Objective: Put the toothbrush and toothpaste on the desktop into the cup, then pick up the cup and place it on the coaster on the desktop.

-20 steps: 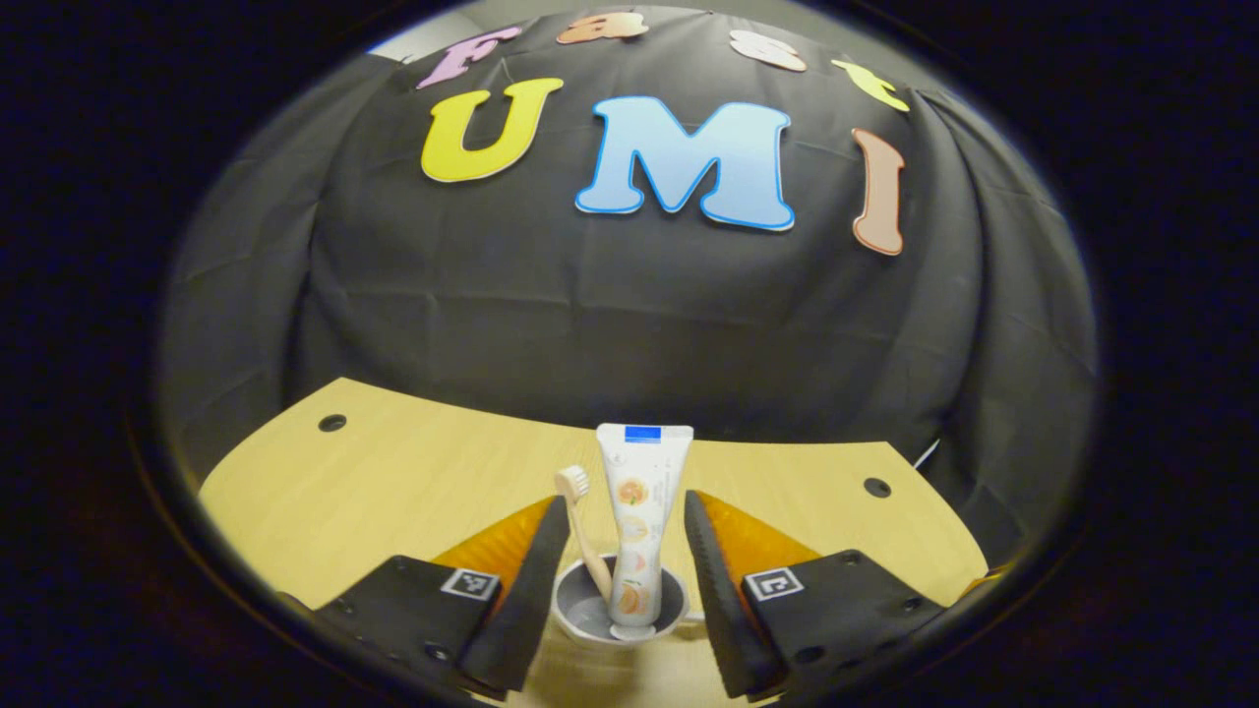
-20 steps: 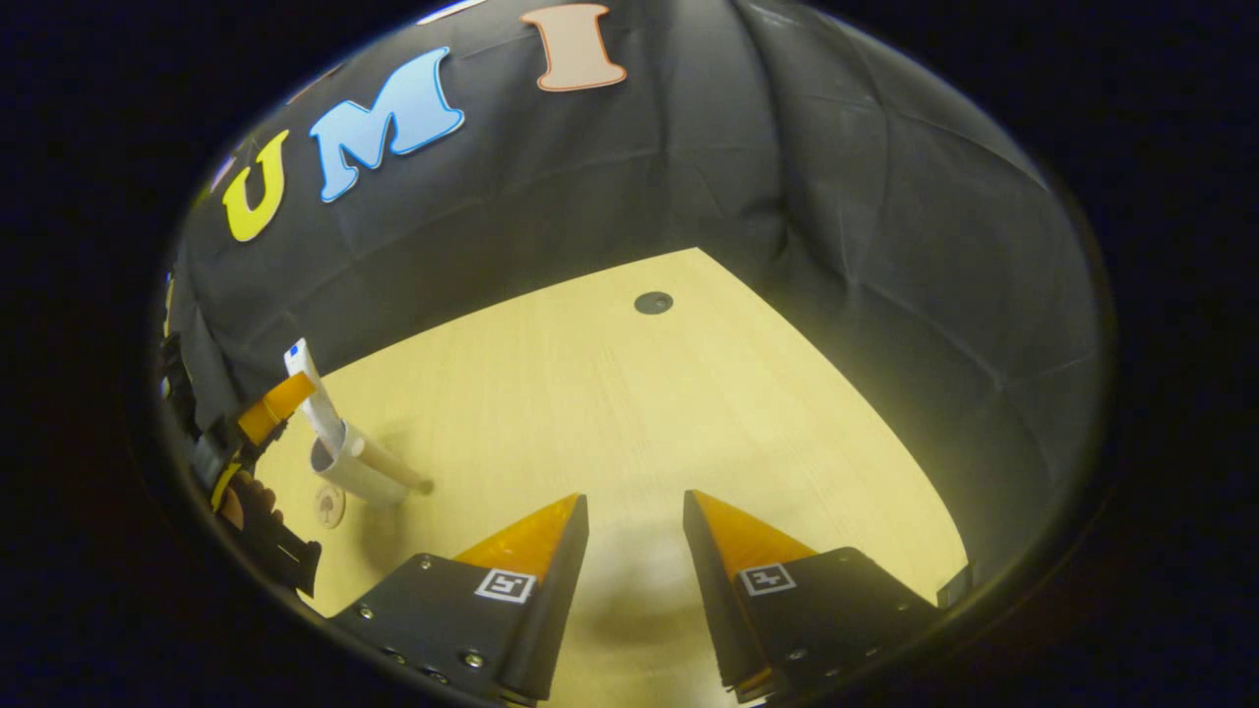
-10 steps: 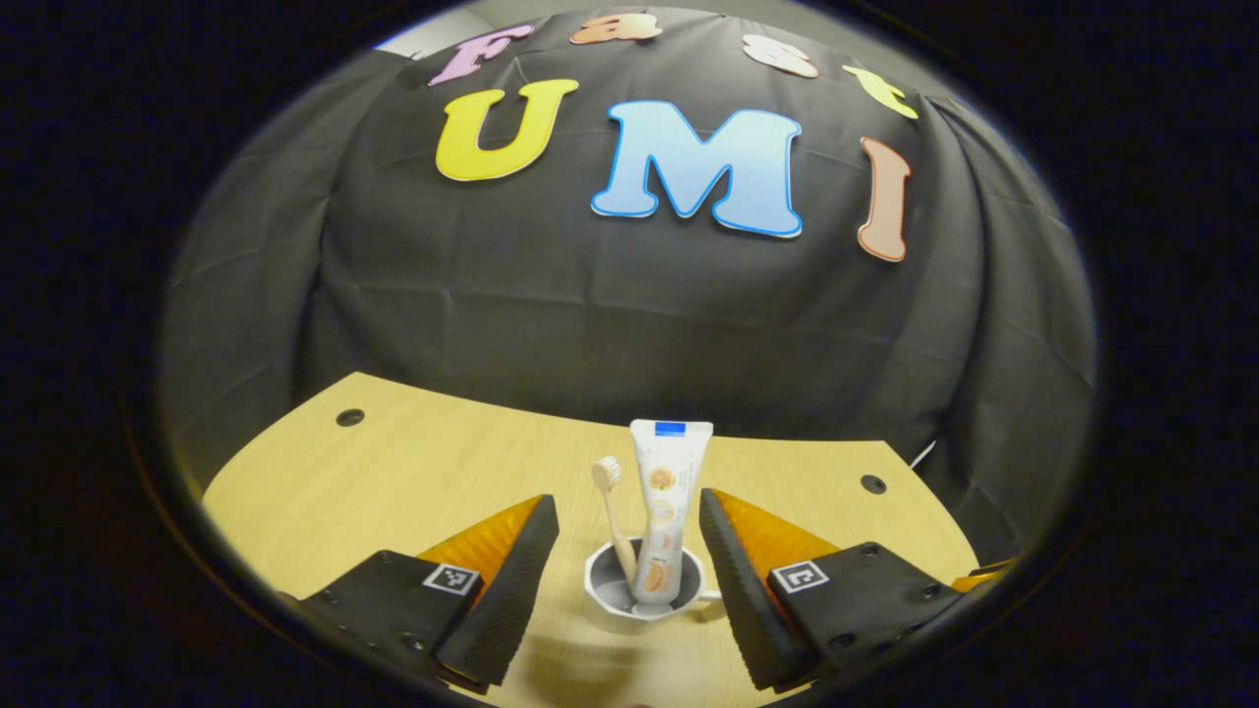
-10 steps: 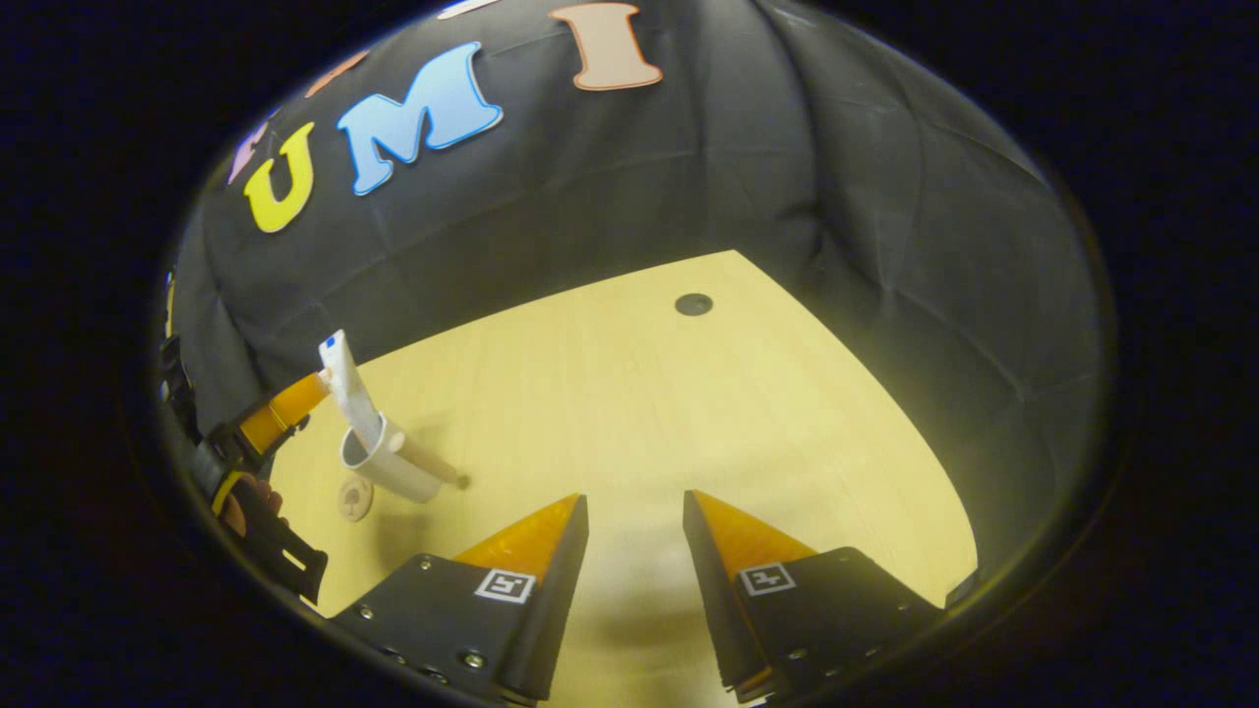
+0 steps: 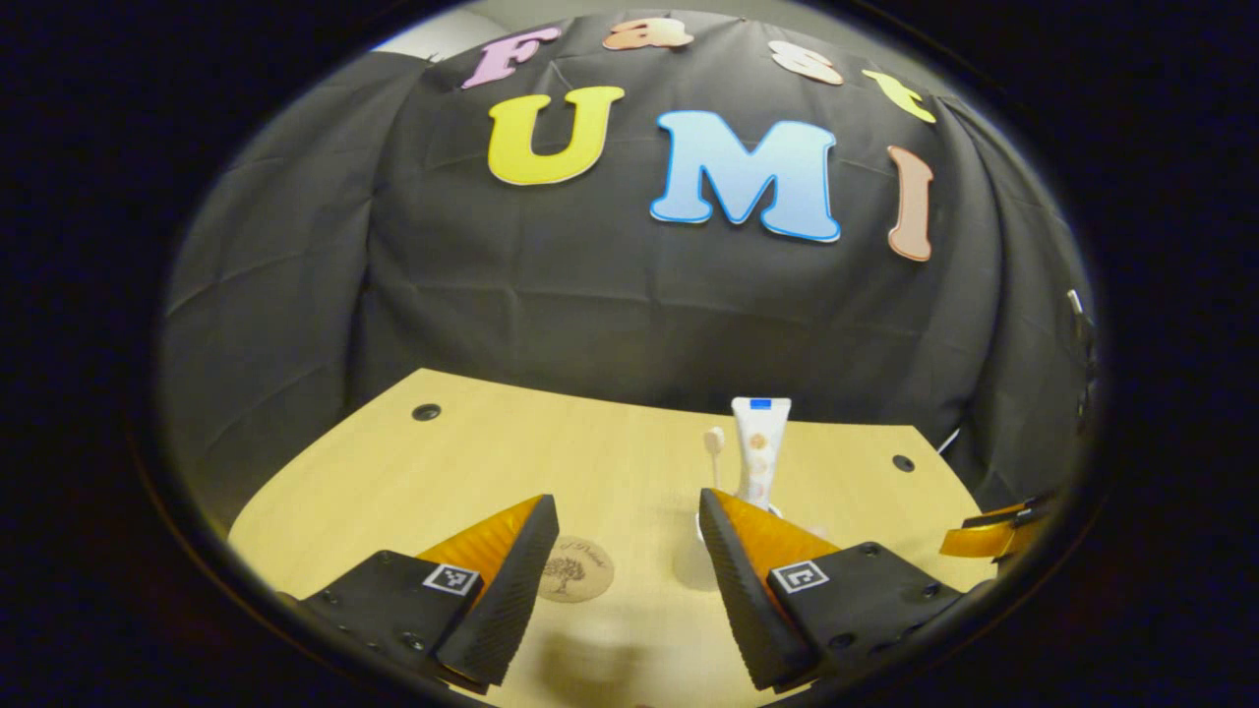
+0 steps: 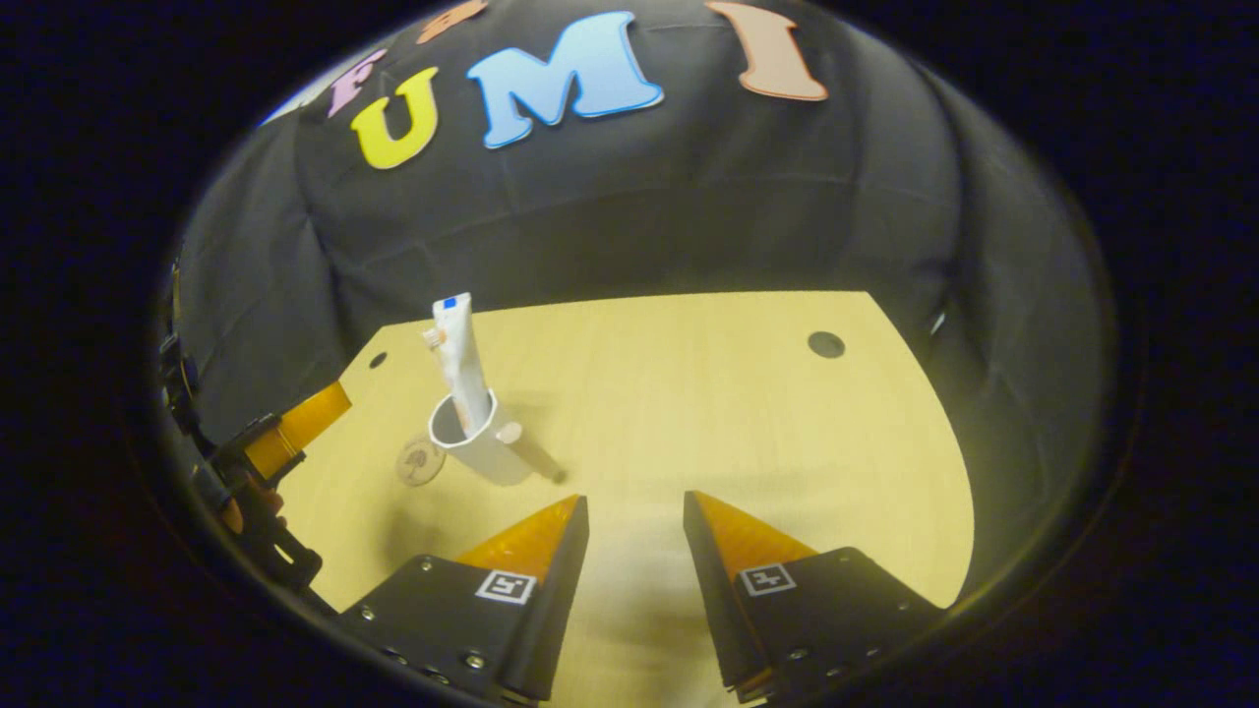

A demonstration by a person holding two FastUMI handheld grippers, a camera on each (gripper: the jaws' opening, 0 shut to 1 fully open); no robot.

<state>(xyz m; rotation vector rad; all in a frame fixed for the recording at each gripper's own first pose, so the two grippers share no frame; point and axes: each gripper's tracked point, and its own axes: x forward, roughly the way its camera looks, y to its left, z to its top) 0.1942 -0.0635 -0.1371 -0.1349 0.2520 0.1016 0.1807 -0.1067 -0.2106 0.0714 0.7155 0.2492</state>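
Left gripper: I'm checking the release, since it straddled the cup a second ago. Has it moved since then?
Yes. The left gripper has pulled back and leftward: the cup, holding the toothpaste, now stands beyond its right fingertip, and the coaster shows between its fingers.

Showing on the pale wooden counter (image 6: 689,393): one white plastic cup (image 6: 479,447), one white toothpaste tube (image 6: 460,359), one wooden-handled toothbrush (image 5: 715,454), one round wooden coaster (image 5: 573,569).

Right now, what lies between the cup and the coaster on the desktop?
Nothing: in the right gripper view the cup stands just beside the coaster, with only a narrow strip of bare desktop between them. Toothbrush and toothpaste are already inside the cup.
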